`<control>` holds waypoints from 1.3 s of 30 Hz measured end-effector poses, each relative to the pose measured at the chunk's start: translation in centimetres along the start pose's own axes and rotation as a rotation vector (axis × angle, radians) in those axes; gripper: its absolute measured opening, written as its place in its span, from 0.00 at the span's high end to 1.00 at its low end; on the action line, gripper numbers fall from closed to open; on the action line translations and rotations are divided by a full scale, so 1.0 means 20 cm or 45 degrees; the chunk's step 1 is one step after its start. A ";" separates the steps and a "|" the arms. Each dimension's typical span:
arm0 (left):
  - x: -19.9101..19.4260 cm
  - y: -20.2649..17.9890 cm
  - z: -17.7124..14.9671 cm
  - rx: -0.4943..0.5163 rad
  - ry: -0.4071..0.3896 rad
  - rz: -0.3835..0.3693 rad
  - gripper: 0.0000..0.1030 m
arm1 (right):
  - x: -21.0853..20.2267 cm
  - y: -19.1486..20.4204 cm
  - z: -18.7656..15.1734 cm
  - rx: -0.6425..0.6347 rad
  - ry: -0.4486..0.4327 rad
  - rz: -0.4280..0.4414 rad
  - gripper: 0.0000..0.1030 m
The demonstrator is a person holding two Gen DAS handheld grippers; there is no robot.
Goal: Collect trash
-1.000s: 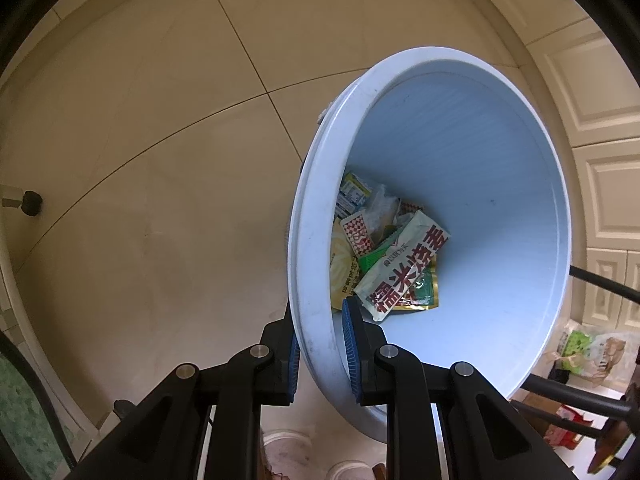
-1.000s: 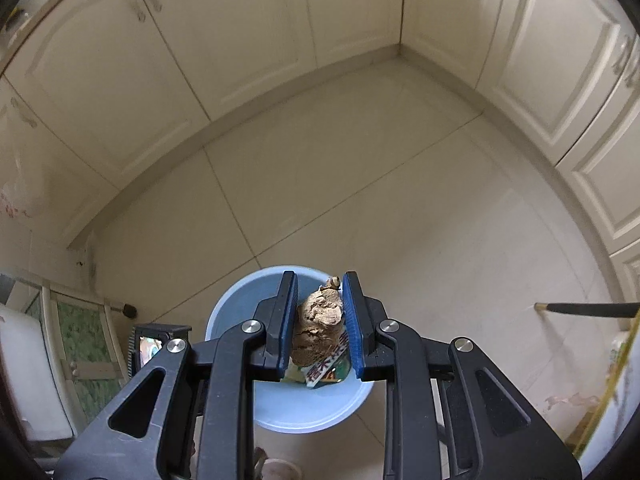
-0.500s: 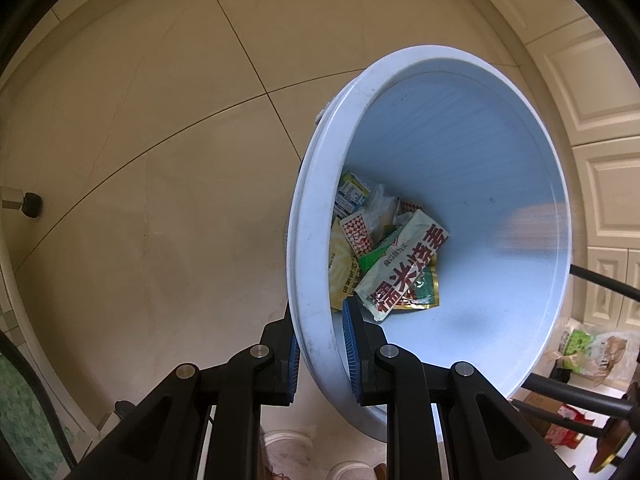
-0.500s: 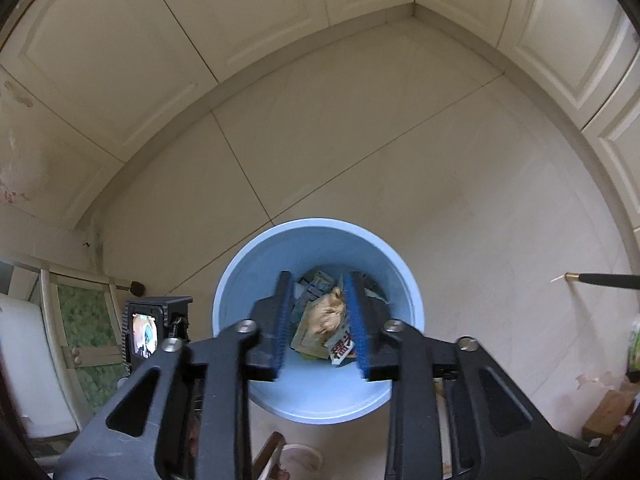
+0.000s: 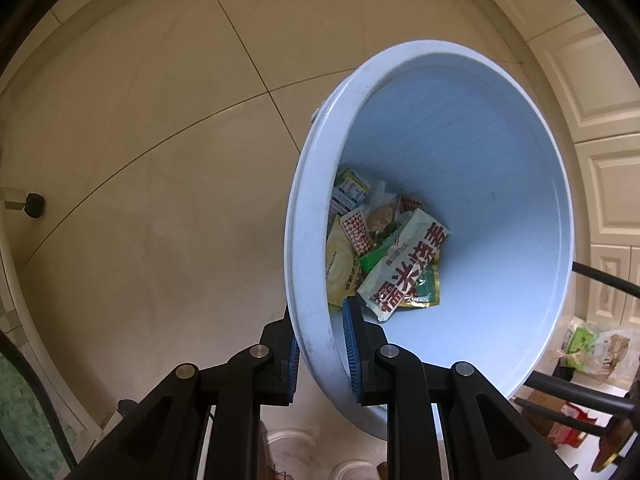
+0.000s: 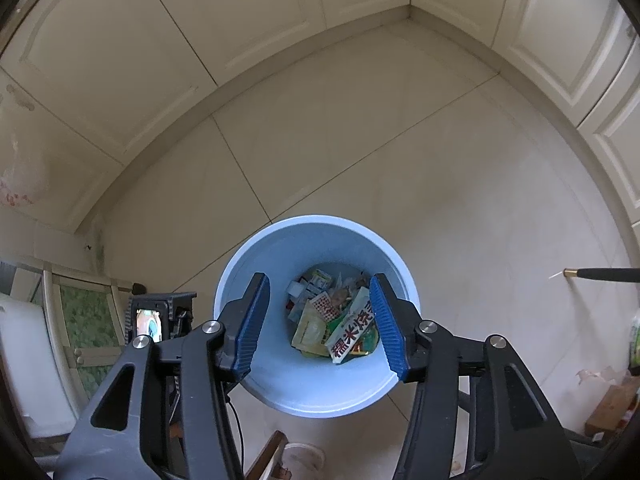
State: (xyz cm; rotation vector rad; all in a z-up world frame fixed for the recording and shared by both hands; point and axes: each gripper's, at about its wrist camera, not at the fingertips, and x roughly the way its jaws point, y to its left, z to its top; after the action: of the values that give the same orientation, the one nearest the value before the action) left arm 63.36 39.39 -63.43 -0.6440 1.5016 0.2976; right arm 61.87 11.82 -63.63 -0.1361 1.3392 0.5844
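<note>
My left gripper (image 5: pixel 319 350) straddles the bucket (image 5: pixel 460 128) rim: one pad outside the wall, one inside, clamped on it. Bucket hangs tilted over the tiled floor (image 5: pixel 160 160). Wrappers (image 5: pixel 400 268) piled at its bottom, against the wall on my side. My right gripper (image 6: pixel 320 320) sits directly above the bucket mouth (image 6: pixel 240 264), jaws just been opening, nothing between them; the wrapper pile (image 6: pixel 340 324) lies below. Cabinets (image 6: pixel 120 60) run behind the floor, meeting at a corner. More packets (image 5: pixel 592 344) on the floor right of the bucket.

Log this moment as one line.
left gripper: clamped on round blue plastic bin rim | right gripper: just opened, empty, above bin | crumpled brown wad: in bin
</note>
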 end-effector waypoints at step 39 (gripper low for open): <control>-1.74 -0.93 -1.10 0.206 -1.213 0.112 0.13 | -1.56 0.44 -0.30 -0.227 -0.664 -0.306 0.00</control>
State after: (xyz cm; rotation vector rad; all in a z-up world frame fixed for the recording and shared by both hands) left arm 53.15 19.24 -24.45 -0.2300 0.6251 0.4618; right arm 49.06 6.92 -33.68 -0.2661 0.7513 0.4907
